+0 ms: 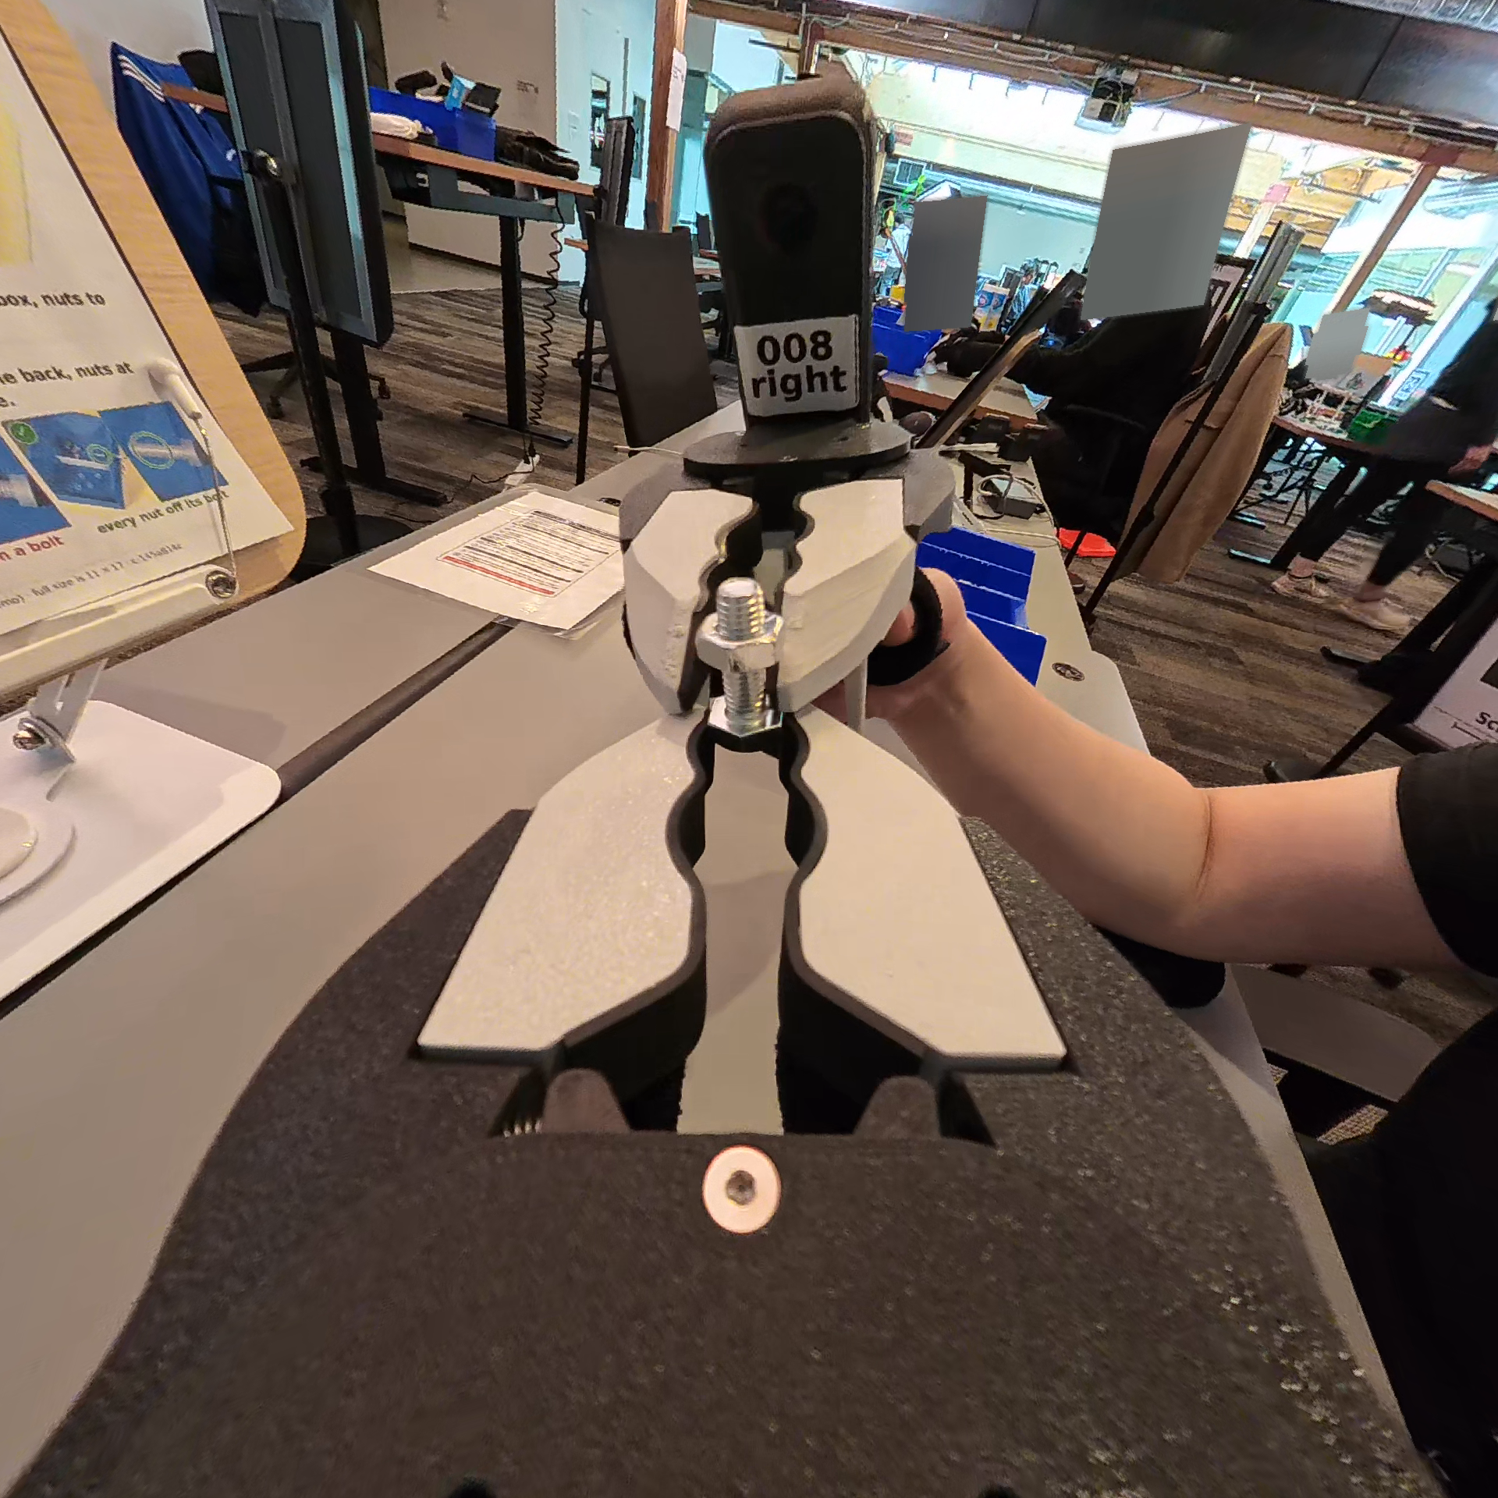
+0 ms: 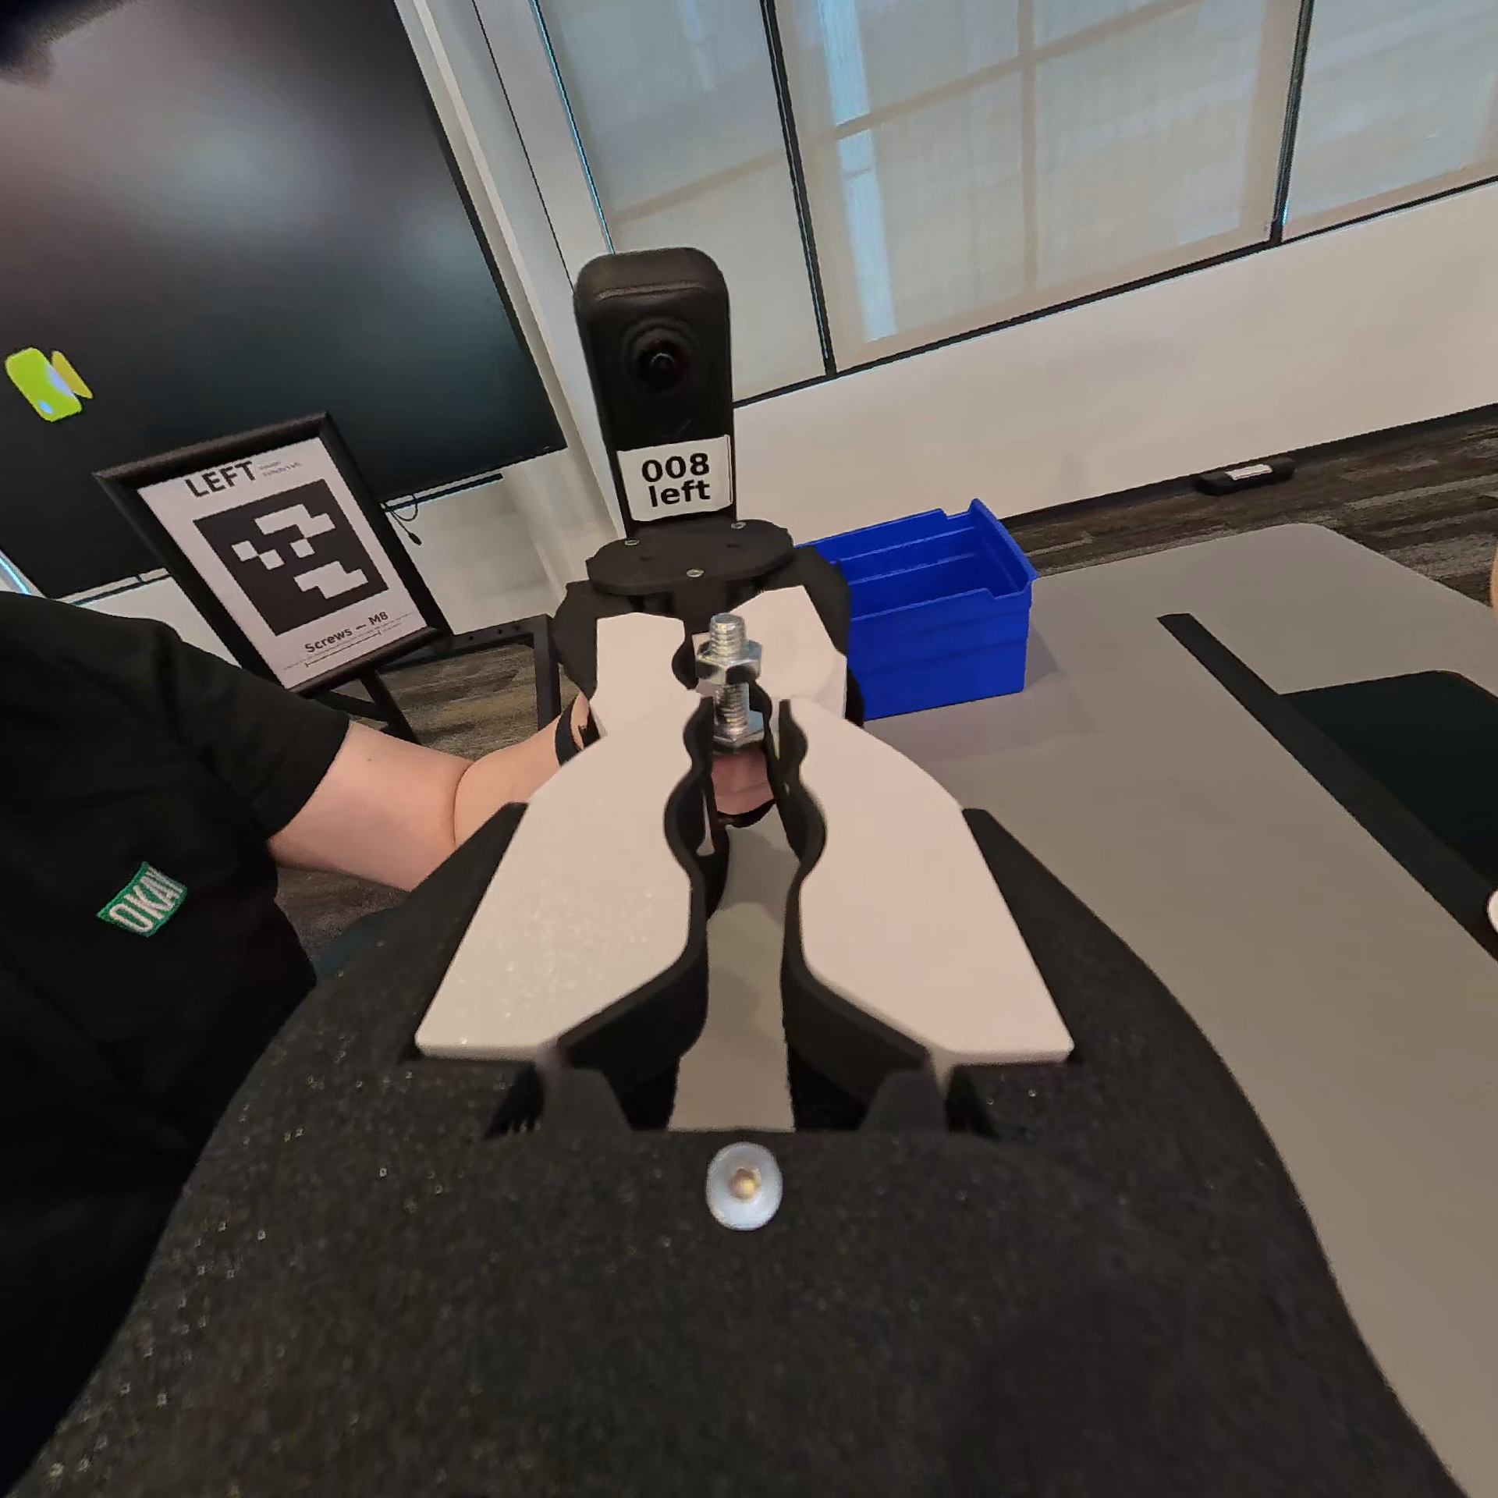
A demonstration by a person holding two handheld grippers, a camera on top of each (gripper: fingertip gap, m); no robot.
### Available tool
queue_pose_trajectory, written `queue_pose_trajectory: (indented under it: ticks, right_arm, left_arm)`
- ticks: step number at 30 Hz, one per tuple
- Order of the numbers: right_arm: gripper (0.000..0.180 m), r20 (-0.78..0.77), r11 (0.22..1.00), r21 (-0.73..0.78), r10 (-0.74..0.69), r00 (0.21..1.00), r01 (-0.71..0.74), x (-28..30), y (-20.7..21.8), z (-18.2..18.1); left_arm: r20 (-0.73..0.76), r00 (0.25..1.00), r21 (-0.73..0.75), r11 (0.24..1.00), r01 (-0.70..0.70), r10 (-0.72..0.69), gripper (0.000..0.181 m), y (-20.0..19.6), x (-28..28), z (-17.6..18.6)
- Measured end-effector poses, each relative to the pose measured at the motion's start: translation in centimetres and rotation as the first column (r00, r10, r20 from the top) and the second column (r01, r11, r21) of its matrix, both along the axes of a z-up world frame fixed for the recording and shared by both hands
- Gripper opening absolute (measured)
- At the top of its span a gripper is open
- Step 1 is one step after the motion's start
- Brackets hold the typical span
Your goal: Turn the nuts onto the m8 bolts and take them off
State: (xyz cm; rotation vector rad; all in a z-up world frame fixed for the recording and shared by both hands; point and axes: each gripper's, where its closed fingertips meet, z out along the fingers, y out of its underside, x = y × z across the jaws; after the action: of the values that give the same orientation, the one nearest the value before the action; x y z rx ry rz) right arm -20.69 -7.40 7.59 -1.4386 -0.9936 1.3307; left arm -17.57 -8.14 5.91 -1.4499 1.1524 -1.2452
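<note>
A silver bolt (image 1: 739, 665) stands upright in mid-air above the grey desk (image 1: 243, 811), at the centre of both views, its hex head at the bottom and threaded end at the top. A hex nut (image 1: 738, 639) sits partway down the thread, apart from the head, with bare thread above and below it. The left gripper (image 1: 744, 734) has its white fingers (image 1: 600, 875) drawn in to a narrow gap, and their tips pinch the bolt's head from both sides. The right gripper (image 1: 742, 681) faces it tip to tip from the upper centre of the left wrist view, held by a hand (image 1: 916, 648). Its fingers are likewise almost together around the bolt, level with the nut, but I cannot tell whether they actually clamp the nut. In the right wrist view the right gripper (image 2: 739, 729) shows its tips flanking the bolt's (image 2: 734, 689) lower end, with the left gripper (image 2: 729, 673) behind the nut (image 2: 729, 661). A blue bin (image 2: 932, 616) rests on the desk (image 2: 1135, 811) to the right of centre, and a printed sheet (image 1: 519, 559) lies left of centre.
</note>
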Motion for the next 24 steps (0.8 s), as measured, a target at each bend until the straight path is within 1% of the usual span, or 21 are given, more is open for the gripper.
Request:
queue_pose_trajectory:
  ticks: [2, 5, 12, 18, 22, 24]
  right_arm:
    - [0.015, -0.015, 1.000, -0.001, 0.004, 1.000, -0.004, -0.1, 0.0, 0.2]
    - [0.007, -0.034, 1.000, 0.003, 0.012, 0.999, -0.011, -0.2, -0.2, 0.4]
    - [0.007, -0.045, 1.000, 0.003, 0.017, 0.999, -0.017, -0.2, -0.1, 0.4]
    - [0.007, -0.071, 1.000, -0.004, 0.001, 0.997, -0.001, 0.4, 0.4, 0.7]
    - [0.007, -0.078, 0.998, 0.035, -0.040, 0.996, 0.043, 1.7, 0.2, 2.0]
    - [0.007, -0.059, 0.991, 0.079, -0.108, 0.992, 0.112, 2.9, -0.2, 3.5]
  left_arm:
    - [0.003, 1.000, -0.003, 1.000, 0.004, -0.004, 0.014, -0.1, 0.1, 0.0]
    - [0.009, 1.000, -0.004, 1.000, 0.001, -0.001, 0.014, 0.0, 0.1, 0.0]
    - [0.008, 1.000, 0.015, 1.000, -0.004, 0.004, 0.015, 0.0, 0.1, 0.0]
    - [-0.021, 1.000, 0.026, 1.000, 0.001, -0.001, 0.034, -0.3, 0.3, -0.2]
    - [-0.036, 0.999, 0.043, 0.999, -0.004, 0.005, 0.034, -0.5, 0.1, 0.0]
    - [-0.047, 0.999, 0.067, 0.998, -0.021, 0.024, 0.035, -0.4, -0.3, 0.3]
